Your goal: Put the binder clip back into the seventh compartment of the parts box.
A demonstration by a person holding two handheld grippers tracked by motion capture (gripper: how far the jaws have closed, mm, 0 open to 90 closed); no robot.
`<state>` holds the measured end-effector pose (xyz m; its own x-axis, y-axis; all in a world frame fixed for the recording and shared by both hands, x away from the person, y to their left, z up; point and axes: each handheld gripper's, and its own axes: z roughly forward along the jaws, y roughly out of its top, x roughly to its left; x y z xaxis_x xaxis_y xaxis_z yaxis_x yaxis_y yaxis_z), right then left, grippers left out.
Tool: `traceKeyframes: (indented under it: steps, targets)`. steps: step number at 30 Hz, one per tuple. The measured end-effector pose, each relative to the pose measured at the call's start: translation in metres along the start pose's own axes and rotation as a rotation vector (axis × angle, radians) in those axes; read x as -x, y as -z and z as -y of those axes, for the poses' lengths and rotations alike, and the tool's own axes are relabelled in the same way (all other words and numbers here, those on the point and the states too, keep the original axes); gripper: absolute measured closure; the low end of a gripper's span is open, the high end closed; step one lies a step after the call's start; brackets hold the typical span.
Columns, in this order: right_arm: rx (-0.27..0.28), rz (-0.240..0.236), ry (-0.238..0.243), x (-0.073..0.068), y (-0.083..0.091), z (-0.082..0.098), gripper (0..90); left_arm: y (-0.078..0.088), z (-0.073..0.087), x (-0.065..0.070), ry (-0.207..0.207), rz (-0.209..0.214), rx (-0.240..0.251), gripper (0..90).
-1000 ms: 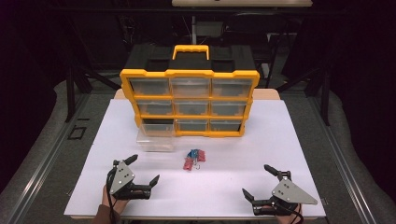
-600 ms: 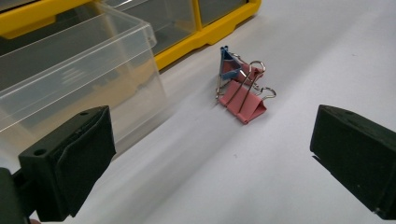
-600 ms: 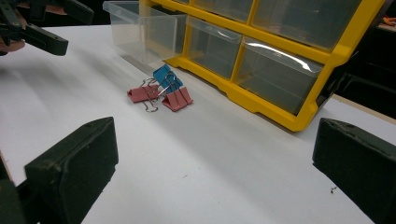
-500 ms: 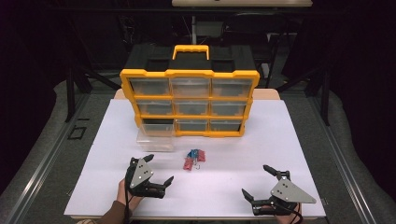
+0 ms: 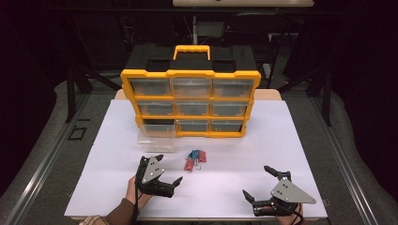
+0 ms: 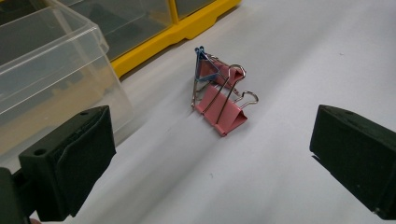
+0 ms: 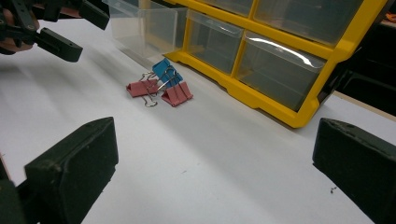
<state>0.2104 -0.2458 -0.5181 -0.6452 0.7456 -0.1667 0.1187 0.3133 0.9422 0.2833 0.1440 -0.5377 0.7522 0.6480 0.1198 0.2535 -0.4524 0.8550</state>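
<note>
Moved in from the counter's left edge toward the middle since the earlier frames: left claw (image 5: 164, 174), now wide apart and empty, aimed at the binder clips (image 6: 219, 95) just ahead of it. Unmoved near the counter's (image 5: 305, 140) front right corner: right claw (image 5: 260, 185), likewise spread wide with nothing between the jaws. Lying in a small touching heap on the white counter, in front of the yellow drawer organizer (image 5: 190, 101): two pink clips and a blue one, wire handles tangled together. Standing just beside the heap, pulled out of the organizer's bottom-left slot: a clear plastic drawer (image 5: 156, 140), apparently empty. Judged from this: barely begun, with the drawer out and ready but no clip gripped yet. Left to do: closing on a clip, dropping each into the drawer, sliding the drawer back.
</note>
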Motion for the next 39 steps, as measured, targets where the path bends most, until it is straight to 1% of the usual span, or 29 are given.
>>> traceKeyframes:
  steps: [5,9,11,18,19,25,27,34,36,39]
  targets:
    - [-0.006,0.001,0.006,0.0,0.0,0.0,0.0,-0.006,-0.005,0.004,-0.014,0.008,-0.004,0.0]
    - [-0.007,0.001,0.006,0.0,0.0,0.0,0.0,-0.011,-0.008,0.005,-0.011,0.01,-0.006,0.0]
    - [-0.007,-0.001,0.007,0.0,-0.001,0.0,0.0,-0.015,-0.009,0.005,-0.018,0.013,-0.013,0.0]
    - [-0.009,0.0,0.007,0.0,0.0,0.001,0.0,-0.023,-0.014,0.006,-0.023,0.01,-0.019,0.0]
    - [-0.009,0.0,0.007,0.0,-0.001,0.001,0.0,-0.025,-0.014,0.007,-0.016,0.01,-0.019,0.0]
    - [-0.01,-0.001,0.012,0.0,0.0,0.0,0.0,-0.033,-0.017,0.007,-0.021,0.001,-0.031,0.0]
    - [-0.01,0.001,0.01,0.0,-0.001,0.0,0.0,-0.035,-0.018,0.008,-0.011,0.01,-0.037,0.0]
    - [-0.011,-0.005,0.011,0.0,-0.001,0.0,0.0,-0.045,-0.019,0.009,-0.018,0.009,-0.06,0.0]
    - [-0.013,-0.004,0.014,0.0,-0.001,0.0,0.0,-0.047,-0.02,0.011,-0.029,0.0,-0.07,3.9]
    - [-0.015,-0.005,0.012,0.0,-0.001,0.001,0.0,-0.048,-0.02,0.012,-0.037,-0.008,-0.07,16.1]
